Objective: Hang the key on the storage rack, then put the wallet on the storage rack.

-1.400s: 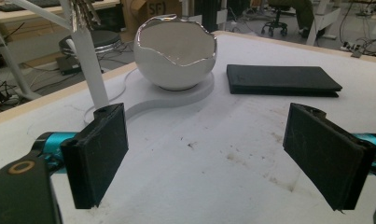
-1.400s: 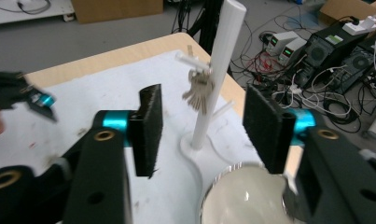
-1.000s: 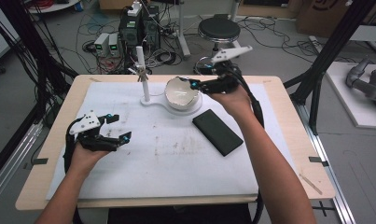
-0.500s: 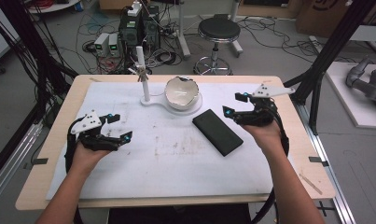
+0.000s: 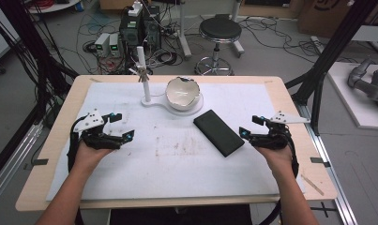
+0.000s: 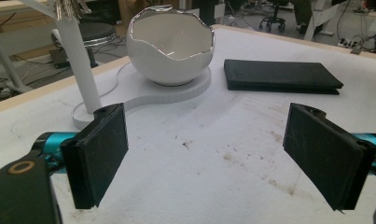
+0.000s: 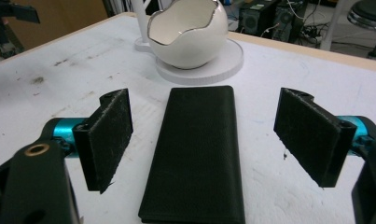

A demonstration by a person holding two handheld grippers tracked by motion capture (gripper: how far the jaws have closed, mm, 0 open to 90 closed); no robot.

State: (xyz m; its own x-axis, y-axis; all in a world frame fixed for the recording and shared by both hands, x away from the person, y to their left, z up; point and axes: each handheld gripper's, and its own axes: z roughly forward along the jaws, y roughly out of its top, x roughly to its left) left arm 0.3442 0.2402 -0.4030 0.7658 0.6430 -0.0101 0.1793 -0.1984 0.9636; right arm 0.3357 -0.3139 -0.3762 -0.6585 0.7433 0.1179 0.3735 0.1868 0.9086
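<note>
From where I stand nothing can be read: no lettering, number or brand shows on anything around the black case (image 5: 219, 132).

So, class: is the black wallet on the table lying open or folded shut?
Folded shut: the black wallet lies flat on the table, both layers stacked, edges together.

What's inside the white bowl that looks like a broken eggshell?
The eggshell bowl looks empty: its shiny white inner wall shows in both gripper views and from above. Its near wall hides the very bottom there. It sits on a white stand.
</note>
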